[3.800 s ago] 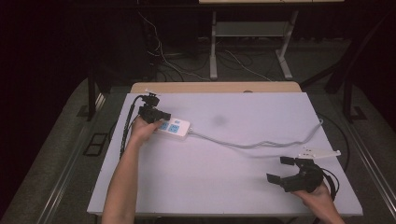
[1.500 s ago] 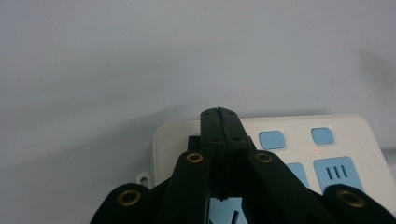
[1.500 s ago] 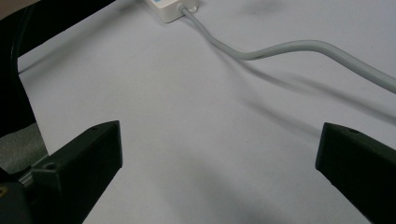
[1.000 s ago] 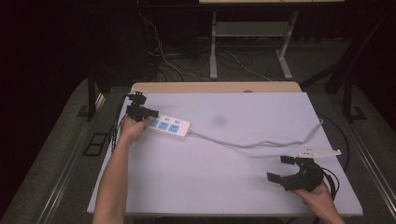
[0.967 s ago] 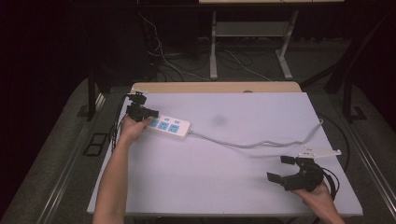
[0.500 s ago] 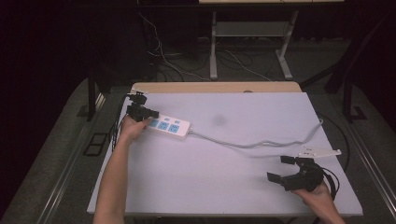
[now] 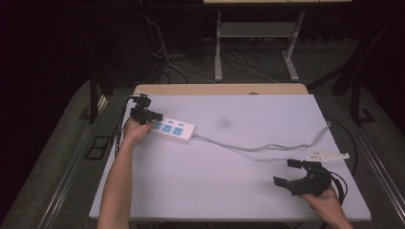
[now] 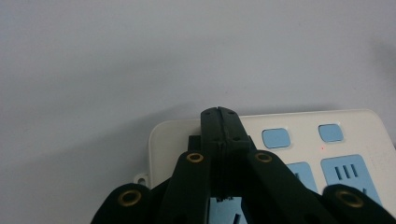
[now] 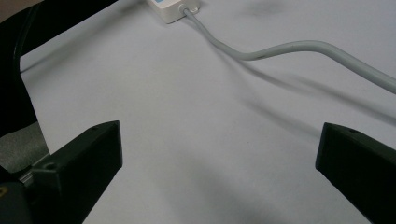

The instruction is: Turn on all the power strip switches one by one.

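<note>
Power strip [image 8: 299, 154]: the left hand-held gripper [image 8: 218, 112], jaws shut together, rests tip-down on its switch end; press straight down, steadily. Right hand-held gripper [image 9: 215, 158] gapes wide, empty.

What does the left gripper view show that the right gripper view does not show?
Left gripper view alone: the left claw with jaws closed together, its tip over the power strip's top face, where the blue buttons and blue sockets can be seen.

Right gripper view alone: the right claw with jaws wide apart and nothing between them, and the grey cable curving across the table.

Both: the white strip, which the right gripper view sees at its cable end, and the pale table surface.
</note>
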`<state>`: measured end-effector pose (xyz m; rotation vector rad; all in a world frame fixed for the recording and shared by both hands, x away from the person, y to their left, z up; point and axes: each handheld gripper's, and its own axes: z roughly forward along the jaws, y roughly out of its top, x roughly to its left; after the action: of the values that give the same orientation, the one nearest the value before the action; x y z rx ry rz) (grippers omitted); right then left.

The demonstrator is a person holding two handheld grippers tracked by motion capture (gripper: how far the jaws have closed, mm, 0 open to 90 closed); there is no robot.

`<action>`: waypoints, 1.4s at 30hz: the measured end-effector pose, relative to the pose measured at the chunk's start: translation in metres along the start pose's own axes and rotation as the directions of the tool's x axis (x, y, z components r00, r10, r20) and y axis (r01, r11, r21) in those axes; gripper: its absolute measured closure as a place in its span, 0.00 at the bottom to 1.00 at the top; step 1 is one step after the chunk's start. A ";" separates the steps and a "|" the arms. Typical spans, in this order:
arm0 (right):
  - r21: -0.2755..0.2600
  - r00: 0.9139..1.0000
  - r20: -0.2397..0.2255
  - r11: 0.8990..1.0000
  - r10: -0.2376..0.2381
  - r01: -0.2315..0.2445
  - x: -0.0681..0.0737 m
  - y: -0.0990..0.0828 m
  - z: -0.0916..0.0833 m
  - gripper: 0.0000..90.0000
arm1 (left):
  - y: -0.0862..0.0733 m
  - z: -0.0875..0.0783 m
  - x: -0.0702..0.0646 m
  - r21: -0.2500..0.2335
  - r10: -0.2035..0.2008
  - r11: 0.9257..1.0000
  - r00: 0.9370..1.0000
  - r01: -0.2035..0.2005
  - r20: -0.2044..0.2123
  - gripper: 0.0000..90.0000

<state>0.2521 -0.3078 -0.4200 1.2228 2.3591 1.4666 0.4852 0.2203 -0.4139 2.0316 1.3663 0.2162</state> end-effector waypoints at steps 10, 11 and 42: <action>-0.002 1.000 -0.001 1.000 0.002 -0.002 -0.001 0.000 0.000 0.01 | 0.002 -0.005 -0.006 -0.030 0.004 1.000 0.999 -0.005 -0.035 0.99; -0.002 1.000 -0.001 1.000 0.001 -0.001 -0.001 0.000 0.000 0.01 | 0.003 -0.009 -0.006 -0.055 -0.003 0.998 1.000 0.002 -0.029 0.99; -0.006 1.000 -0.005 1.000 -0.009 0.009 -0.001 0.002 -0.002 0.01 | -0.047 -0.090 -0.052 -0.245 0.044 0.969 0.995 -0.020 0.092 0.00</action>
<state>0.2530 -0.3092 -0.4182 1.2069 2.3584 1.4747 0.3831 0.2252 -0.3623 1.8364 1.1857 0.2817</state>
